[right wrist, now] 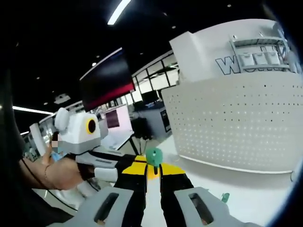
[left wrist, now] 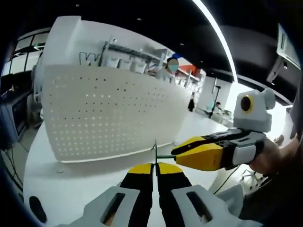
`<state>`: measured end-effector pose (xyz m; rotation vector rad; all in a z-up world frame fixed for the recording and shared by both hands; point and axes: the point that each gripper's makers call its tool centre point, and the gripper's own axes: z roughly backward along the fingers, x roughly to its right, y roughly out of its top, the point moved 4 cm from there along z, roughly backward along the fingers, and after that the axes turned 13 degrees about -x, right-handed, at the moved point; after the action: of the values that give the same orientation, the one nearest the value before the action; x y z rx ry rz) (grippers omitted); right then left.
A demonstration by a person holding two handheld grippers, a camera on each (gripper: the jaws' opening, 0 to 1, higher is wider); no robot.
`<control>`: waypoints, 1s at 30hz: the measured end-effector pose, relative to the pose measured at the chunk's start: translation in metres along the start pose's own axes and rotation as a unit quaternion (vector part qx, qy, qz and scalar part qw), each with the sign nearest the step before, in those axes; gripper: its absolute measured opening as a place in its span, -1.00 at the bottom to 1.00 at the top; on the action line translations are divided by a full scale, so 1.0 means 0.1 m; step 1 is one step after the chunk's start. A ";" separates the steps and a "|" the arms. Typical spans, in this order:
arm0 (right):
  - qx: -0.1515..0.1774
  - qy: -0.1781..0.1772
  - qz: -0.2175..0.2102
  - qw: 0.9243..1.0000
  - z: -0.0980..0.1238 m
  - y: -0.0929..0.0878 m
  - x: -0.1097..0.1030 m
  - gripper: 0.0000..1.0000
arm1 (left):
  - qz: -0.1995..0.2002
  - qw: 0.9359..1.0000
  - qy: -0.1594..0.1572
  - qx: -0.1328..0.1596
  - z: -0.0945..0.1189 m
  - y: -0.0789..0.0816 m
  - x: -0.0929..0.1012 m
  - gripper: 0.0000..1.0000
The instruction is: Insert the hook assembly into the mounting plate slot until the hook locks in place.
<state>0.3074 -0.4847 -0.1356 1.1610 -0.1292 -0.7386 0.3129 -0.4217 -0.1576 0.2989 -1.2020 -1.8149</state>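
Left gripper view: we see both hand-held grippers, left (left wrist: pixel 155 166) and right (left wrist: pixel 176 152), clamped on the hook (left wrist: pixel 155 150), pegboard (left wrist: pixel 109 113) behind.

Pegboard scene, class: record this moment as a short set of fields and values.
Pegboard: white, perforated, upright on the white table
Left gripper: shut on a thin hook piece
Right gripper: shut on a green part
Spare green piece: lying on the table
Insertion: not yet done; both grippers are held short of the pegboard

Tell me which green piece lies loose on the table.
The small green piece beside the right gripper, on the white table; the larger green piece is clamped between that gripper's jaws.
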 end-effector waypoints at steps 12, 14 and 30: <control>0.016 -0.004 -0.009 1.000 0.02 0.03 0.02 -0.89 | -0.007 1.000 -0.011 0.011 0.01 0.05 0.09 -0.97; 0.017 0.004 -0.015 1.000 0.02 0.03 0.00 -0.94 | -0.012 1.000 -0.011 0.012 0.01 0.05 0.09 -0.97; 0.016 0.006 -0.024 1.000 0.00 0.02 0.00 -0.99 | -0.015 1.000 -0.006 0.014 0.01 0.02 0.09 -0.96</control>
<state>0.3080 -0.4841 -0.1335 1.2031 -0.1031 -0.7744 0.3079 -0.4284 -0.1529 0.3240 -1.2393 -1.8291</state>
